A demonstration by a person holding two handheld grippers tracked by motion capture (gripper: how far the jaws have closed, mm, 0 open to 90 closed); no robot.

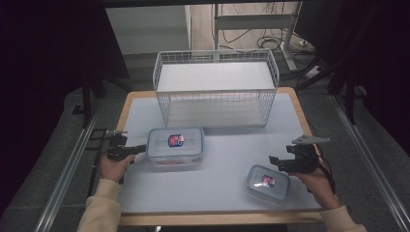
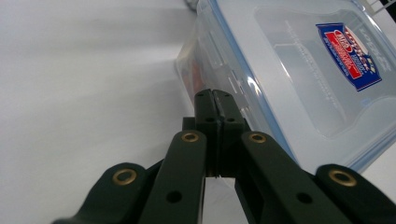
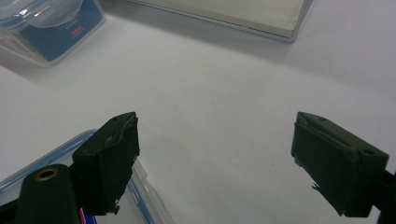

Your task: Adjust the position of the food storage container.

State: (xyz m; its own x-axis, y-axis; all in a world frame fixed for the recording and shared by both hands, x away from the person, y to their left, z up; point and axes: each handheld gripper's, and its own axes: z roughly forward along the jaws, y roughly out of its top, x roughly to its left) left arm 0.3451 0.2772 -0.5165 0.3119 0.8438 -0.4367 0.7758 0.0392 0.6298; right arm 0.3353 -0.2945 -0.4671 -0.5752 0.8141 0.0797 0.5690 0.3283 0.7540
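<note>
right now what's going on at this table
A person holds a gripper in each hand. The left gripper, jaws shut, has its tips at the side of the large plastic box. The right gripper is open above the small plastic box. A wire basket stands at the back of the table.

blue-red label (image 2: 351,51) on container lid (image 2: 299,70), print illegible
</note>
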